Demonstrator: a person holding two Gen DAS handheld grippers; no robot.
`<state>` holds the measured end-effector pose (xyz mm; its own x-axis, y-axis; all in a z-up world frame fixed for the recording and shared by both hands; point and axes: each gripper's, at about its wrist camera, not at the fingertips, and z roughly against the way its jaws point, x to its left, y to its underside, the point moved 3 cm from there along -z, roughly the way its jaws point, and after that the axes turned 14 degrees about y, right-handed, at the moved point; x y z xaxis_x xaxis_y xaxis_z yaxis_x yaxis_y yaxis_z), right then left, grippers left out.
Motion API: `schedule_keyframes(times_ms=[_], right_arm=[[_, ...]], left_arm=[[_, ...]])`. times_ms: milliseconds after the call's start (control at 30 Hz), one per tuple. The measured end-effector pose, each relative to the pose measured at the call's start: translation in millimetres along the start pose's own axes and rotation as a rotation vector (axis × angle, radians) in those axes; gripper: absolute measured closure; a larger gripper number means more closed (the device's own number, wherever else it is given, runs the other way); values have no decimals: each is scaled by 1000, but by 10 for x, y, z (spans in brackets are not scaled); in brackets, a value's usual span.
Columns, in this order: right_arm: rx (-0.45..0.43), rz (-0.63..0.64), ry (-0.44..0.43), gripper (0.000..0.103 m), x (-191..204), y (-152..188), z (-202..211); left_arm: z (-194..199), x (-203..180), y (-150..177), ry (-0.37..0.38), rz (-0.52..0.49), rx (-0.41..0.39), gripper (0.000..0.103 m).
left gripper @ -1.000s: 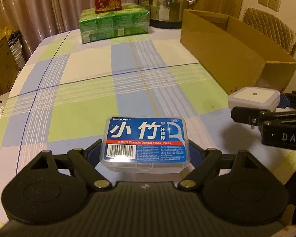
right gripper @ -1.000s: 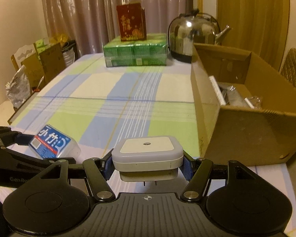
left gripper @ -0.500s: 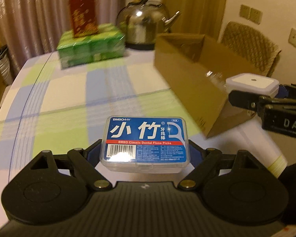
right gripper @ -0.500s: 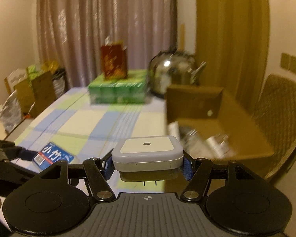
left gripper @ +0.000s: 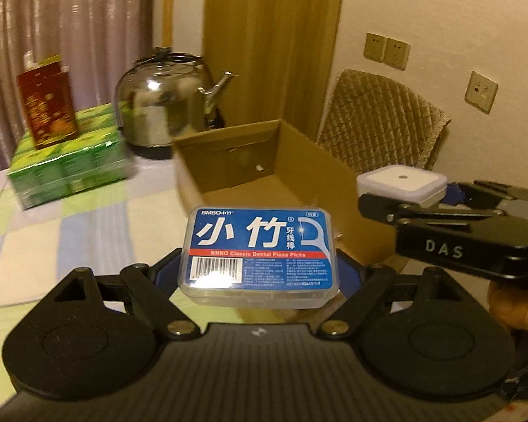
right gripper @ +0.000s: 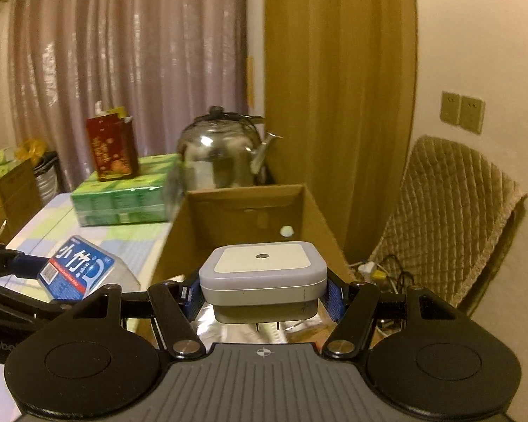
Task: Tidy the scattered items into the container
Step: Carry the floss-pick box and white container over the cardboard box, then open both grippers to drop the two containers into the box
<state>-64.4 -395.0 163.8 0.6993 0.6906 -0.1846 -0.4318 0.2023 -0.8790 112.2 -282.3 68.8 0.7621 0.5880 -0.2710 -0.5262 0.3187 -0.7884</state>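
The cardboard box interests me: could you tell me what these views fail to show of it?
- Left wrist: the cardboard box floor is hidden by the floss pick case in the left gripper.
- Right wrist: its contents sit mostly behind the white night light held by the right gripper; blurred.

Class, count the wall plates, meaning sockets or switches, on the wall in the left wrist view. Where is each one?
3. Two sit side by side high above the chair: wall plate one and wall plate two. A third is lower, further right. The chair may hide others.
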Motion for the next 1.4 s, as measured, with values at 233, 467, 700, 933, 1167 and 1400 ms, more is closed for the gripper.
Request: schedule_keyframes(times_ms=[233, 467, 700, 933, 1167, 1400], right_arm=[[14, -33, 9, 41, -286, -127, -212], [21, -58, 15, 41, -387, -201, -396], [36, -67, 9, 41, -409, -189, -446], [51, -53, -16, 41, -289, -200, -453], [89, -52, -51, 41, -170, -219, -548], [98, -86, -76, 11, -139, -226, -568]], left_arm=[[-416, -73, -168, 36, -4, 16, 20], [-666, -41, -224, 53, 4, 24, 9], [-649, -4, -179, 34, -28, 41, 8], [-524, 61, -107, 19, -31, 56, 8], [-376, 181, -53, -6, -16, 48, 7], [-279, 281, -13, -23, 6, 43, 4]])
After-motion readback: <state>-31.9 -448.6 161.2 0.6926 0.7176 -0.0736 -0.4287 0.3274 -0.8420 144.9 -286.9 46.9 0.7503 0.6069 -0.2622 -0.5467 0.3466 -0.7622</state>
